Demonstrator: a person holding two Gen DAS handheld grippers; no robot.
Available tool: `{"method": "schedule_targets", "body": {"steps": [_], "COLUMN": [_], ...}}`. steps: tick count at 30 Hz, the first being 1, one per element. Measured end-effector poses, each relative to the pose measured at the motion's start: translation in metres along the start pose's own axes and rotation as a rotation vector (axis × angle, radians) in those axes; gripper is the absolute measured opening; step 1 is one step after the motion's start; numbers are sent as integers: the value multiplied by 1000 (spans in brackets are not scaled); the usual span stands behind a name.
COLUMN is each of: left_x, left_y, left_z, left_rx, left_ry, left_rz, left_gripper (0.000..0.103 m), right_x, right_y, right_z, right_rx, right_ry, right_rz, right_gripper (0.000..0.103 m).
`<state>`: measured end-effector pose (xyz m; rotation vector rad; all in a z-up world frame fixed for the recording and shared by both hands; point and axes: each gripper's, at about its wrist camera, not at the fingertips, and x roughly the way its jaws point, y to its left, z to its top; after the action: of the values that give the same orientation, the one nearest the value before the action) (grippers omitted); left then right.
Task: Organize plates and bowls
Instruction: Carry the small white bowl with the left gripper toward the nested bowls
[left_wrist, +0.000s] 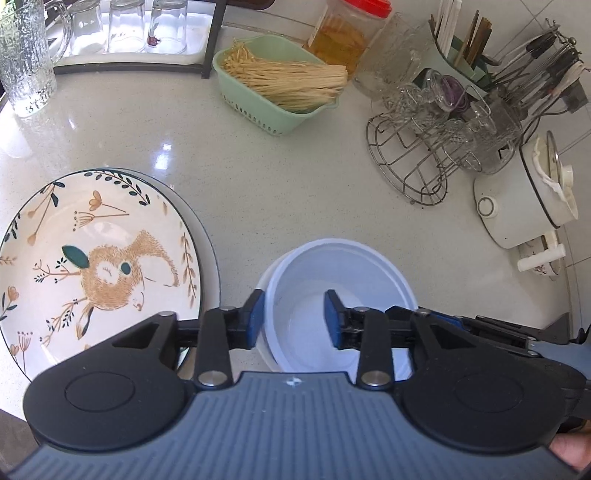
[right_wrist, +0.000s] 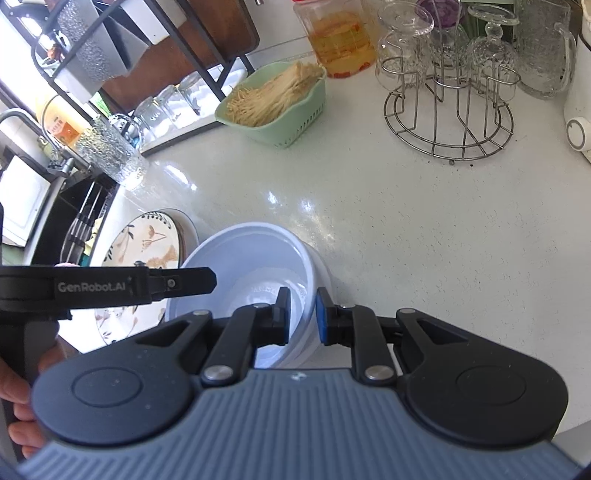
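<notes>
Lower centre of both views, the white bowls (left_wrist: 338, 291) sit nested on the desk (left_wrist: 258, 192). My left claw (left_wrist: 293, 319) gapes across the near rim; my right claw (right_wrist: 302, 315) straddles it, narrowly parted, gripping nothing. Probably light, slick, chippable: I'd pinch the rim.

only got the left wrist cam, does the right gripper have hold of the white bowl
Observer: Not clearly. In the right wrist view the right gripper has one finger inside the white bowl and one outside its near wall, with a gap visible.
Operator: anything left of the plates i can't see
Observer: Yes. Past the floral plate, the counter ends at a dark sink area with a faucet.
Operator: is my left gripper over the bowl
Observer: Its black arm reaches across the bowl's left rim from the left side.
</notes>
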<state>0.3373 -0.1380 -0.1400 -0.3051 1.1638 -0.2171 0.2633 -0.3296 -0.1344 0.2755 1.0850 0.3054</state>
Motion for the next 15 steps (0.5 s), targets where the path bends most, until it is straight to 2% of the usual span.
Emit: {"method": "schedule_targets", "body": {"steps": [3,8,15], "left_x": [-3,-7,-7], "left_y": [5,16,21], "left_z": [-2,-9,-29], "left_rx": [-5,-27,-97], "left_ry": [-8,-14,-19], "left_rz": [7,-8,-36], "left_gripper": [46,46,46], "right_x": [-3,-6,3], "right_y": [1,1,-13], "right_z": [0,-2,-6], "right_rx": [-9,-24,5], "right_ry": [-8,-33,-15], "right_rz": [13,29,24], "right_gripper": [44,44,44]}}
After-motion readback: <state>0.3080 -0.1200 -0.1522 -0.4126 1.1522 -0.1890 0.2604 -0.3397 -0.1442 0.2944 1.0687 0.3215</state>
